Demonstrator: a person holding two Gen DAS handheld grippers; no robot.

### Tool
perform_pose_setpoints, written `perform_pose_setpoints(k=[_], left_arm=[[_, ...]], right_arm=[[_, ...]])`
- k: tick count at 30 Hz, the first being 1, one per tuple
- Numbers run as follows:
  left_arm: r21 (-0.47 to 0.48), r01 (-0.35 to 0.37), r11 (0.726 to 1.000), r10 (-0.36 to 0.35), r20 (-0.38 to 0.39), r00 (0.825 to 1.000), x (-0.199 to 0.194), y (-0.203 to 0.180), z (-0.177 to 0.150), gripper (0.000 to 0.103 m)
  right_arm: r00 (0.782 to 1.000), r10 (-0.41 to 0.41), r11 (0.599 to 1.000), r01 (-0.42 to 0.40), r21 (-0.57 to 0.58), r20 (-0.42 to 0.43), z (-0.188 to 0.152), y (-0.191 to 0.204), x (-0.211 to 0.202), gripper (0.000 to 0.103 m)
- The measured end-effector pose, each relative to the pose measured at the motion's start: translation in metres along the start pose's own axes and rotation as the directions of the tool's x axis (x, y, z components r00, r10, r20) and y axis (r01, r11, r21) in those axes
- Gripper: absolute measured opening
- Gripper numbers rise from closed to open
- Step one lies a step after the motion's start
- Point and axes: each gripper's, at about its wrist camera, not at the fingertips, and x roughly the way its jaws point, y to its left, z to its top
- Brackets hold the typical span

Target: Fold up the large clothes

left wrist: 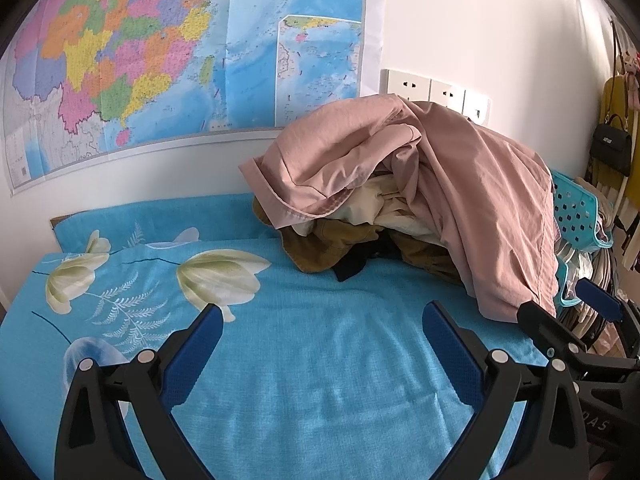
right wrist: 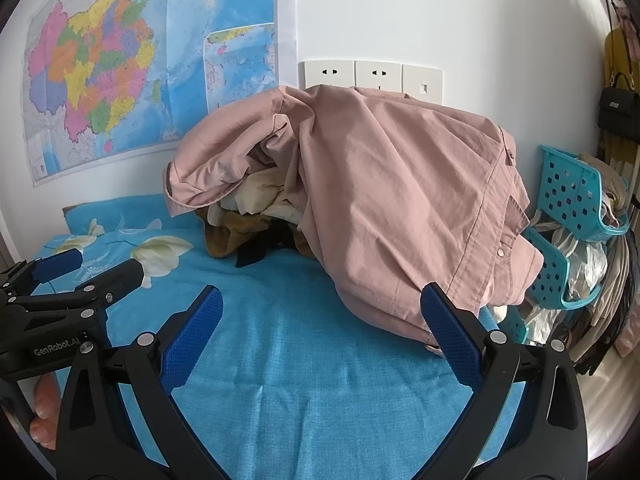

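A large pink shirt (left wrist: 452, 184) lies on top of a pile of clothes at the back right of a table covered with a blue floral sheet (left wrist: 280, 340). Under it show a cream garment (left wrist: 384, 208), a brown one (left wrist: 340, 244) and a black one (left wrist: 352, 266). The pink shirt also shows in the right wrist view (right wrist: 384, 200). My left gripper (left wrist: 322, 320) is open and empty above the sheet, in front of the pile. My right gripper (right wrist: 320, 304) is open and empty, its right finger close to the shirt's hem. Each gripper shows in the other's view, the right one (left wrist: 572, 308) and the left one (right wrist: 100, 268).
A coloured map (left wrist: 160, 52) hangs on the white wall, with wall sockets (right wrist: 372, 76) behind the pile. Turquoise plastic baskets (right wrist: 572, 192) with bags stand right of the table. Bags and clothes (left wrist: 612, 140) hang at the far right.
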Motion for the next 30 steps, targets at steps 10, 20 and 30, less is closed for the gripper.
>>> perform_pose_setpoints(k=[10, 20, 30], left_arm=[[-0.004, -0.002, 1.0, 0.002, -0.012, 1.0, 0.004, 0.0, 0.001, 0.097], [-0.013, 0.007, 1.0, -0.007, -0.036, 0.999, 0.014, 0.003, 0.001, 0.097], [-0.015, 0.012, 1.0, -0.013, -0.039, 0.999, 0.021, 0.002, 0.005, 0.097]], right_arm=[[1.0, 0.001, 1.0, -0.001, -0.011, -0.003, 0.0, 0.002, 0.003, 0.098], [1.0, -0.003, 1.0, 0.002, -0.022, -0.014, 0.002, 0.004, 0.008, 0.098], [1.0, -0.012, 0.999, 0.012, -0.033, -0.019, 0.006, 0.002, 0.012, 0.098]])
